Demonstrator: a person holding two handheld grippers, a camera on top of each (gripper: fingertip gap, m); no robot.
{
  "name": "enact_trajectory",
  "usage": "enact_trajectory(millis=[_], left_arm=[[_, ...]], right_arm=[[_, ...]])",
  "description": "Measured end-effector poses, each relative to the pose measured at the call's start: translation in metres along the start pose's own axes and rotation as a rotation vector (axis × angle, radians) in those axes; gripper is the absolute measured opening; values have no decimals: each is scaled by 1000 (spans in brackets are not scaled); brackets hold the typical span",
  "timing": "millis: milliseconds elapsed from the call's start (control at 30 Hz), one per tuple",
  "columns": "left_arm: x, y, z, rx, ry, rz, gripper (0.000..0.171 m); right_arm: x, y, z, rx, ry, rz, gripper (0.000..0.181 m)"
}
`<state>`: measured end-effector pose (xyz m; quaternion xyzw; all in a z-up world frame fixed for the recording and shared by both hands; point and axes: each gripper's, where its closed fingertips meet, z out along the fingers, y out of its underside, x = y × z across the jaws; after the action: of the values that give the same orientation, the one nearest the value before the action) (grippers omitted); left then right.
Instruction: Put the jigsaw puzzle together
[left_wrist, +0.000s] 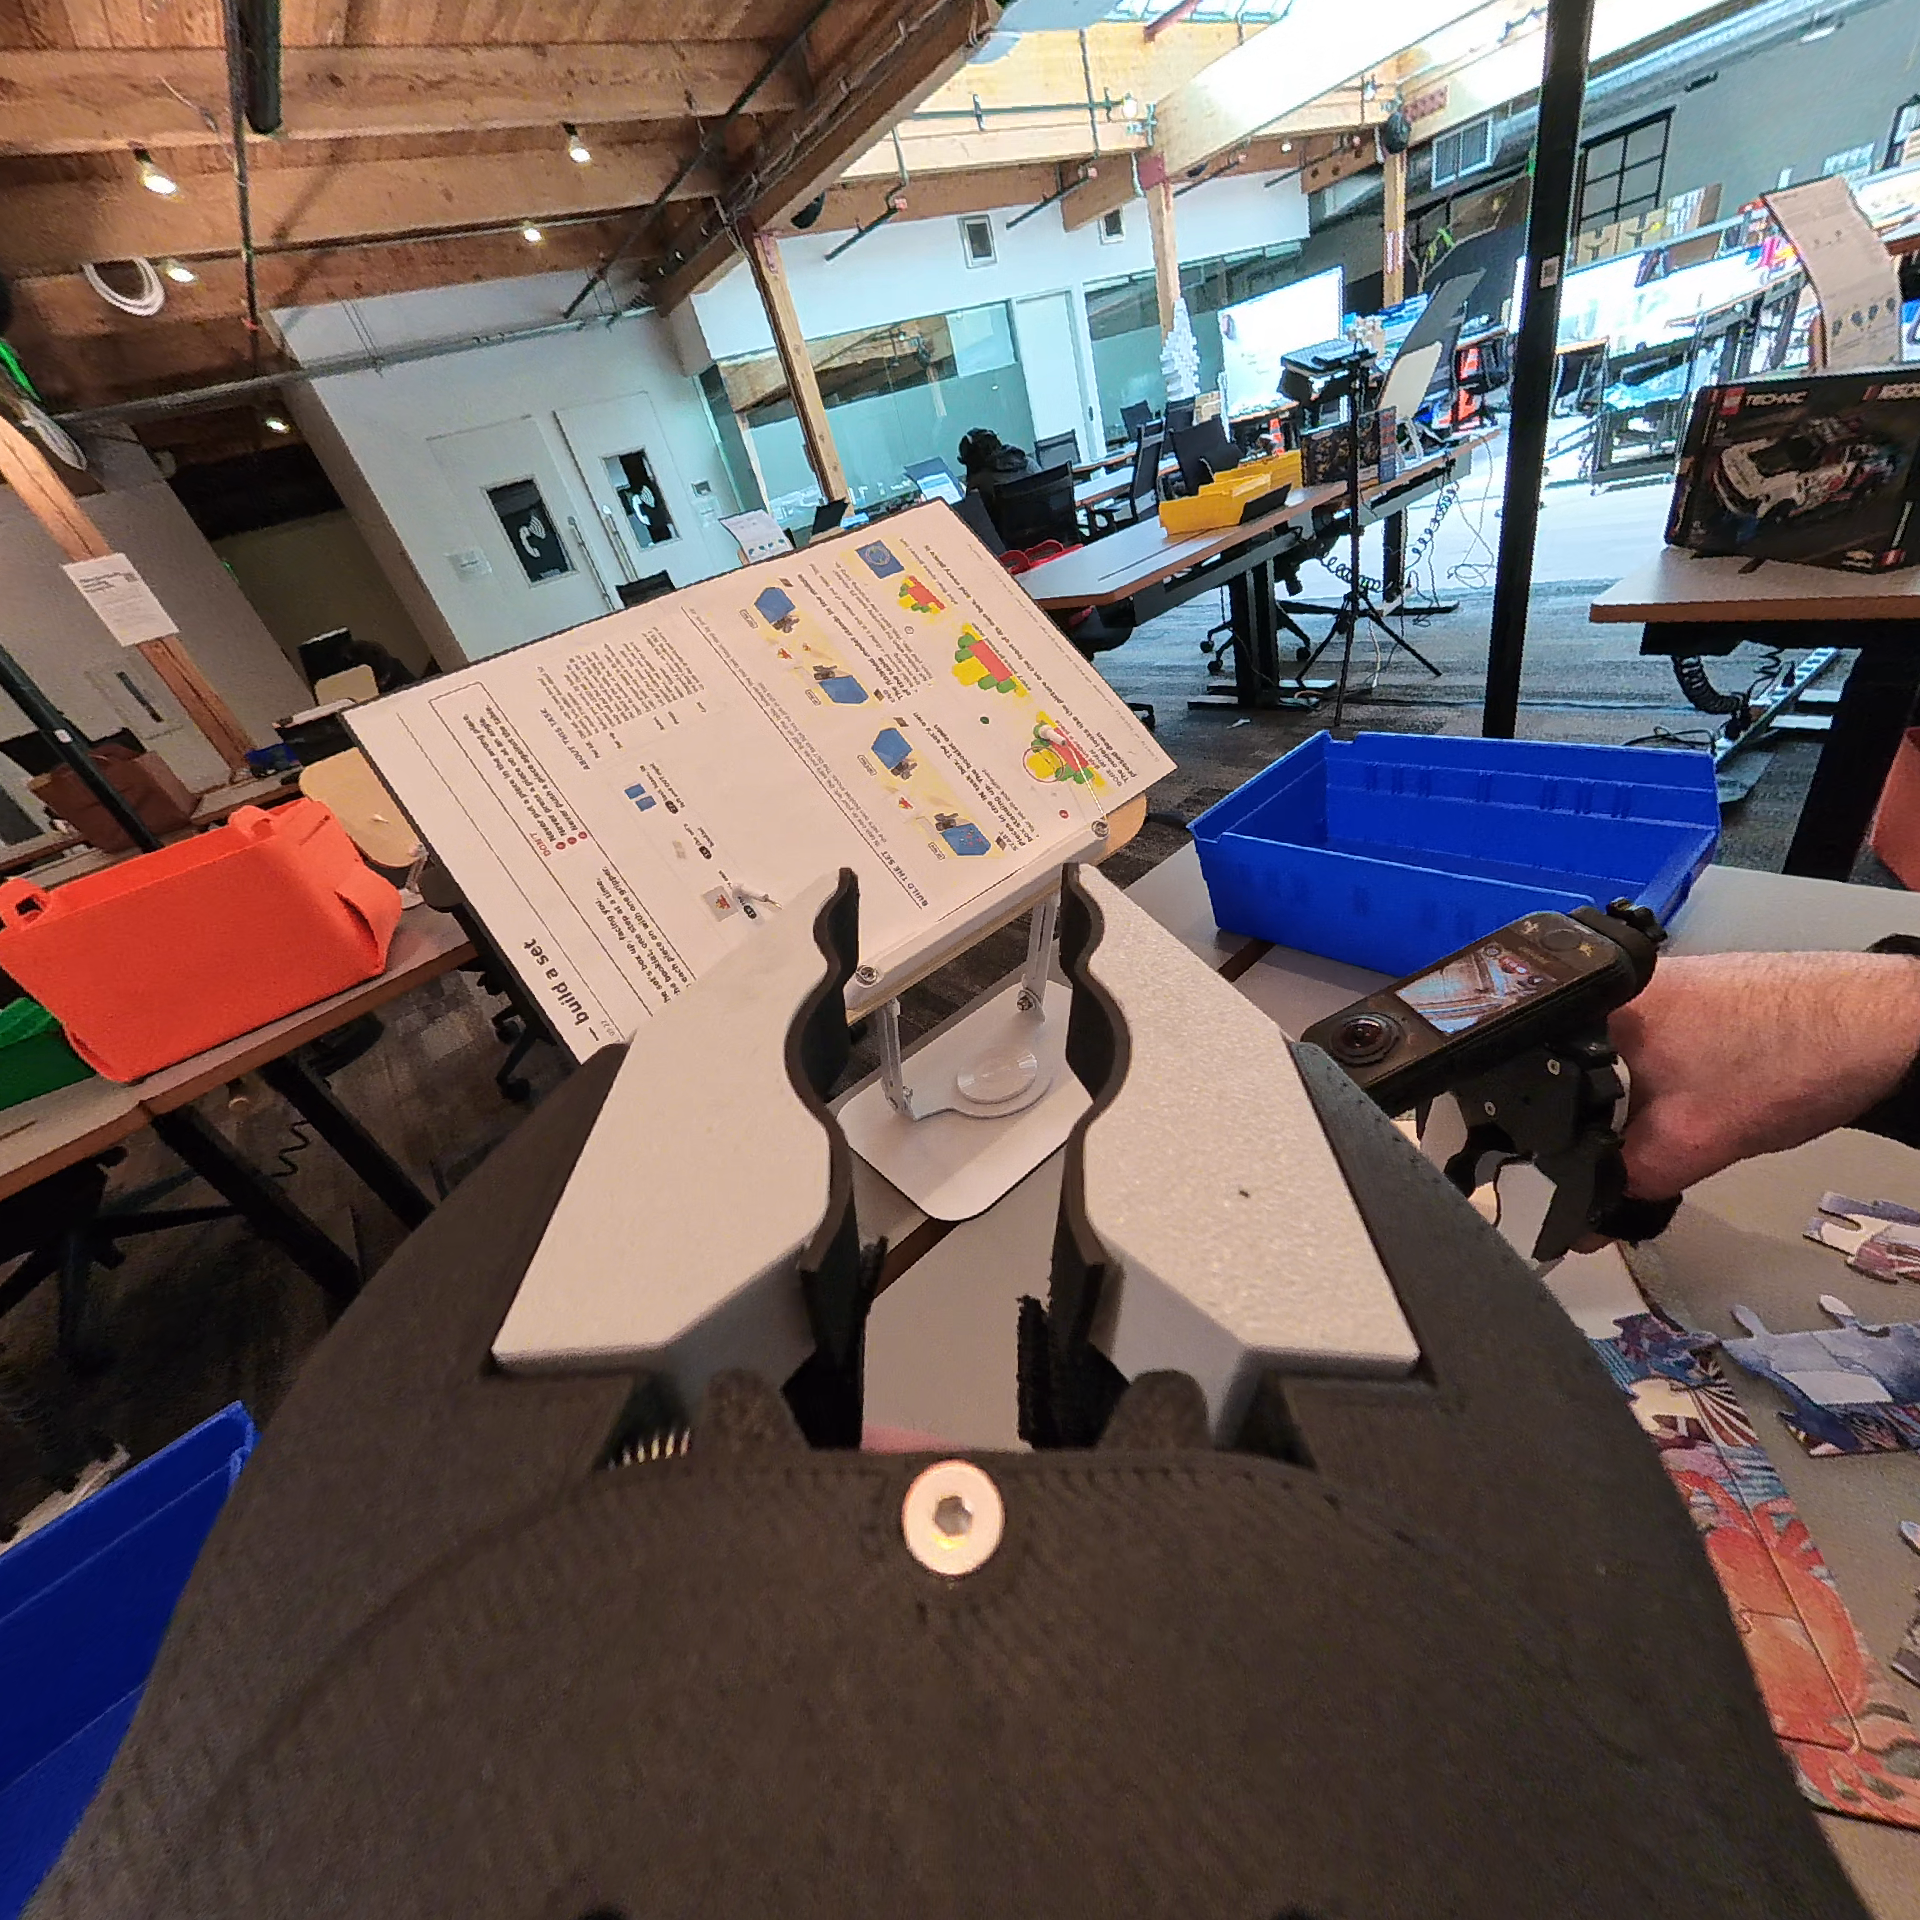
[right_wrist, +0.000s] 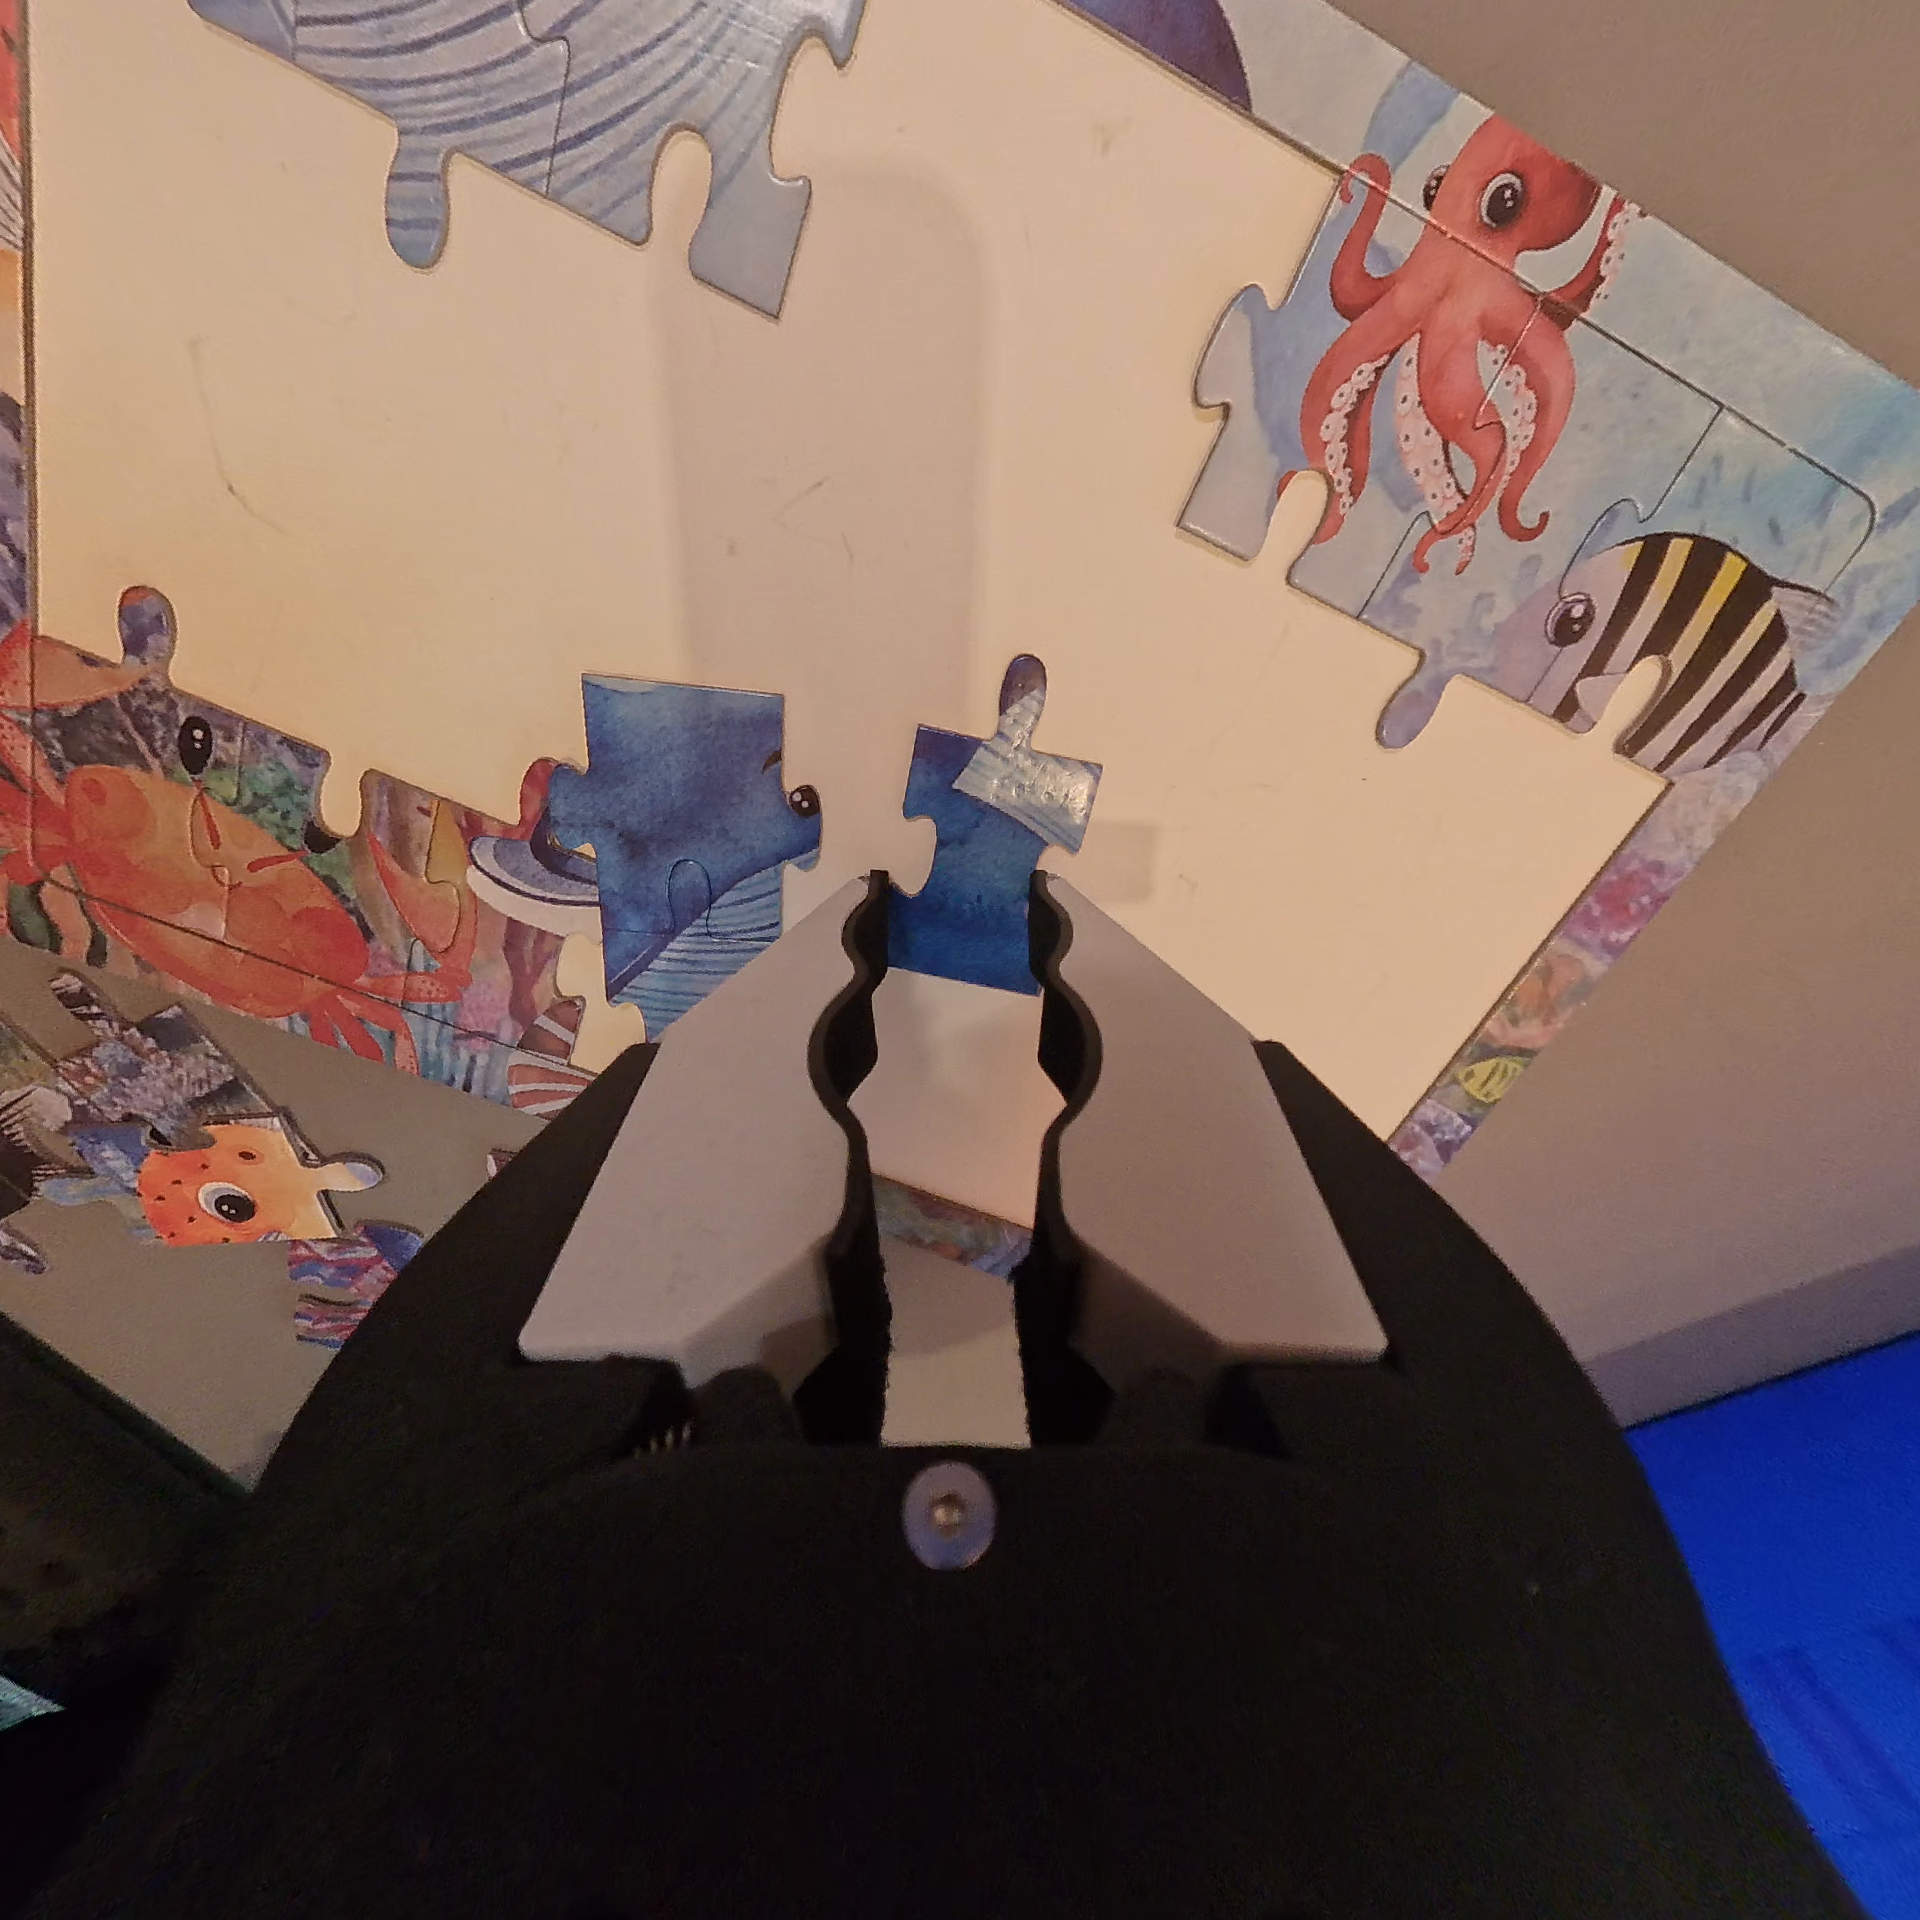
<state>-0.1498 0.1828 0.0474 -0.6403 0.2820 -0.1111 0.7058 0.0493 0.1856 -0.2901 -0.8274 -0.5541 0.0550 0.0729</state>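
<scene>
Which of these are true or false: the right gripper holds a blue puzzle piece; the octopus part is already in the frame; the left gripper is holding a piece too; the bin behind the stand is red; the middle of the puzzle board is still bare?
1. The right gripper holds a dark blue cardboard jigsaw piece. True.
2. The red octopus section sits joined in the puzzle frame's corner. True.
3. The left gripper holds a piece. False: it is open and empty.
4. The plastic bin behind the tilted instruction-sheet stand is red. False: it is blue.
5. The cream puzzle board is bare in its middle. True.
</scene>
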Motion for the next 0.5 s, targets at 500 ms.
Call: enact_trajectory(millis=[500], left_arm=[[2,2,4,-20,-5,18,37]], right_arm=[[32,-9,-10,108,94,87,25]])
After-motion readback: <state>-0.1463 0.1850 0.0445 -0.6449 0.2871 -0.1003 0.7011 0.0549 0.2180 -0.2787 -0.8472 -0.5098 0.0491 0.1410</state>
